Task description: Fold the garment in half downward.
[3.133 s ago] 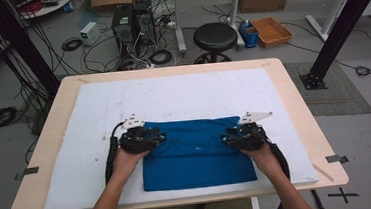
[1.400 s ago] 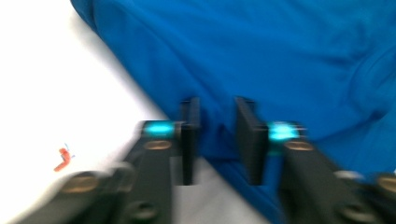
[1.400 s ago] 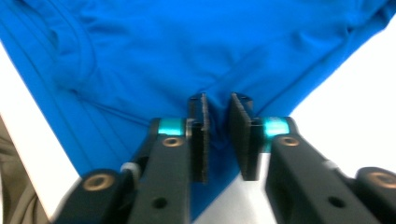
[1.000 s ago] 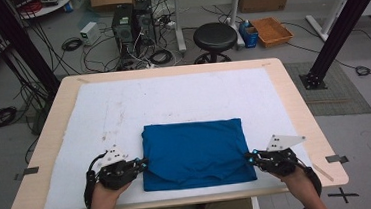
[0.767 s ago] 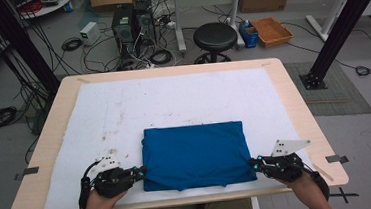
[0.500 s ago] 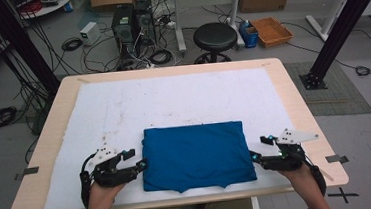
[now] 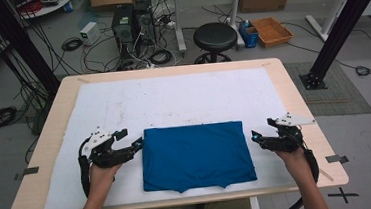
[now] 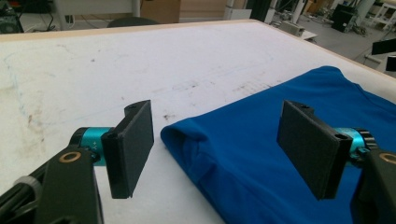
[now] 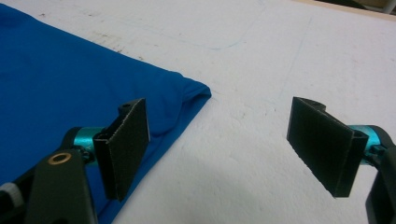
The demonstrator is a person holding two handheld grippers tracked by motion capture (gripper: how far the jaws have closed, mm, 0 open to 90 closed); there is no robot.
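White sheeting [image 7: 173,98] is spread across the bench [image 7: 294,106], and a folded blue shirt [image 7: 197,156] is laid flat at its near middle. Both jaw pairs have just been opened wide: the left hand-held gripper [image 7: 135,144] is held at the shirt's left edge, the right hand-held gripper [image 7: 257,139] at its right edge, nothing clamped.

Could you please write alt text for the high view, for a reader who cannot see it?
A folded blue garment lies on a white mat covering a wooden table. A person's two hands hold the left gripper and the right gripper beside its left and right edges, jaws open and off the cloth.
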